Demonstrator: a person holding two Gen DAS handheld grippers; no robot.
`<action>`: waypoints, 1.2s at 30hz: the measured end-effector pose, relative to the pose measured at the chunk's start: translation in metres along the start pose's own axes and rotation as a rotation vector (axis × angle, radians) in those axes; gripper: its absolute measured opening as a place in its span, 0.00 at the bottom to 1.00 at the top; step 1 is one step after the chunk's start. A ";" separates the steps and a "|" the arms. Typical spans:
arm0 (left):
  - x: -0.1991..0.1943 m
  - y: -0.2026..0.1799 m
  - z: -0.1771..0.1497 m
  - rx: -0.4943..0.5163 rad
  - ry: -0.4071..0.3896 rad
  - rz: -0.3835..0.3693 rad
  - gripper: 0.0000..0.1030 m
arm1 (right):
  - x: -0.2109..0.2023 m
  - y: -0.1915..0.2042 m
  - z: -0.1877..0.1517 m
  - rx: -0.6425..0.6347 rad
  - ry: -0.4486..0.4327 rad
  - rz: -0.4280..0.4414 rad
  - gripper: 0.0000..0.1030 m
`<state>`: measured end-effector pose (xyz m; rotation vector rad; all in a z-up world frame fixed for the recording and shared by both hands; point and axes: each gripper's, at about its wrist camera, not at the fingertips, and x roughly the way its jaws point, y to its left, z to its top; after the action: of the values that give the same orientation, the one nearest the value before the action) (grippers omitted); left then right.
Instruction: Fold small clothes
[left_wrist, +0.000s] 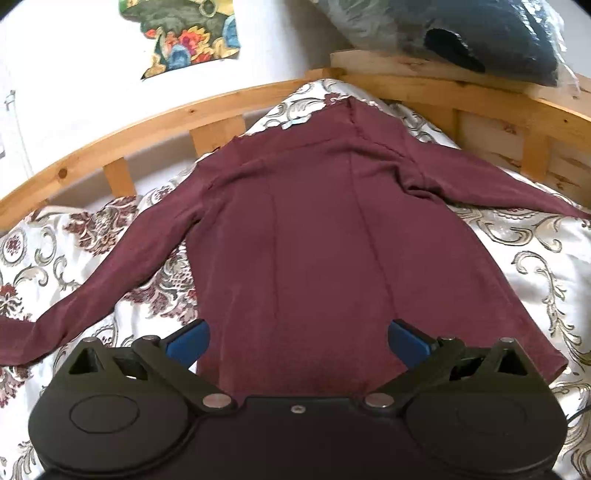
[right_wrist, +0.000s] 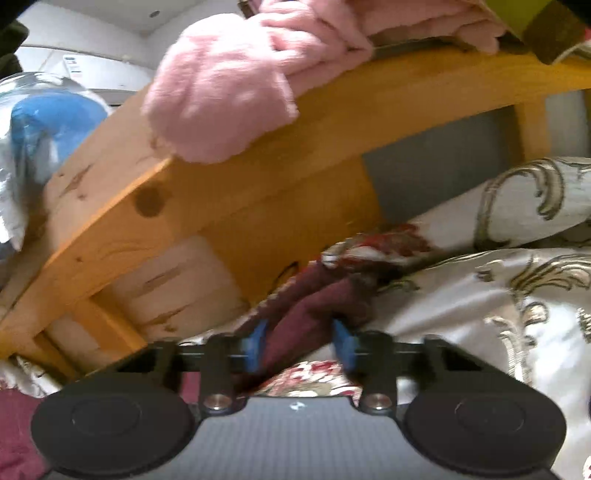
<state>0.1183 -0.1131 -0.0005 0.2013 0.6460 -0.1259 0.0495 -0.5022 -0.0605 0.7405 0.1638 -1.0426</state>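
Note:
A maroon long-sleeved top (left_wrist: 314, 229) lies spread flat on a floral bedspread (left_wrist: 74, 251), both sleeves stretched out to the sides. My left gripper (left_wrist: 297, 341) is open, its blue pads wide apart above the top's hem. In the right wrist view, my right gripper (right_wrist: 299, 345) has its blue pads either side of the bunched maroon sleeve end (right_wrist: 314, 302), close beside the wooden bed frame (right_wrist: 258, 184). The view is blurred, so I cannot tell whether the pads press the cloth.
A wooden slatted bed frame (left_wrist: 147, 125) rings the bedspread. A dark bagged bundle (left_wrist: 480, 33) rests on the far rail. A pink fluffy cloth (right_wrist: 229, 81) hangs over the rail near my right gripper. A blue item in plastic (right_wrist: 44, 125) sits at the left.

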 end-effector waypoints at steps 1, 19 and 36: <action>0.001 0.002 0.000 -0.013 0.005 0.001 0.99 | 0.001 -0.003 0.001 0.002 0.000 0.001 0.19; 0.000 0.050 -0.003 -0.182 0.014 0.040 0.99 | -0.121 0.127 -0.073 -0.723 -0.464 0.593 0.06; -0.027 0.077 0.005 -0.330 -0.164 0.179 0.99 | -0.220 0.144 -0.221 -1.367 -0.244 1.257 0.05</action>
<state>0.1138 -0.0382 0.0314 -0.0692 0.4747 0.1359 0.1024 -0.1627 -0.0565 -0.5603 0.1230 0.3114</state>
